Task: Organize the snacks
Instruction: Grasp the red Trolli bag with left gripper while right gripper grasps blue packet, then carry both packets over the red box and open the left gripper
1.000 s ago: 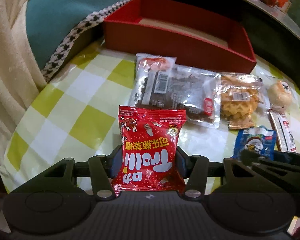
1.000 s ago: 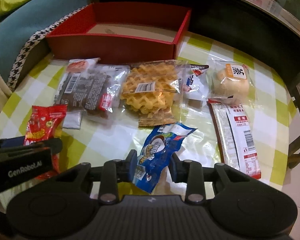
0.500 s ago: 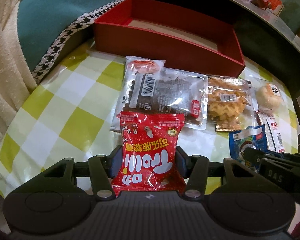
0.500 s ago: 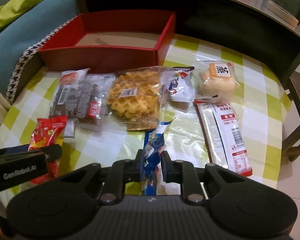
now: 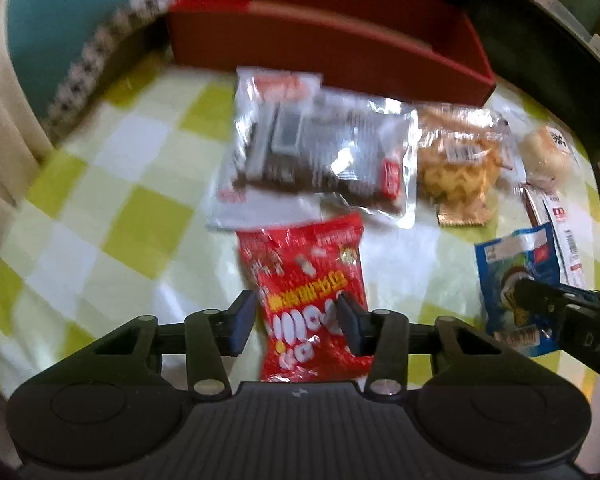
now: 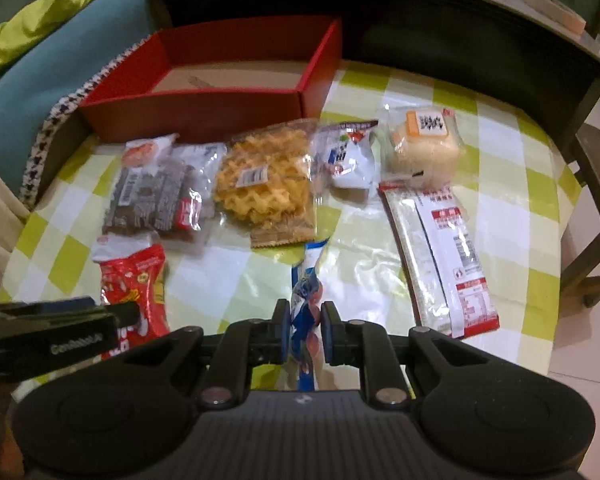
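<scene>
Black ribbed hand-held gripper [image 6: 305,330], silver screws, blue pads [image 6: 285,330], white lettering.

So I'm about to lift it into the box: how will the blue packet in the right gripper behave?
Probably floppy: the blue packet is already creased edge-on between the right gripper pads. Likely light, being a small thin pouch. Its glossy film may slip, so it could sag or twist when lifted.

Red packet [image 5: 312,288]: lower end hidden behind gripper body. Dark snack bag [image 5: 324,156], 12 o'clock: print blurred, unreadable. Blue packet [image 6: 305,312]: crushed, label unreadable.
</scene>
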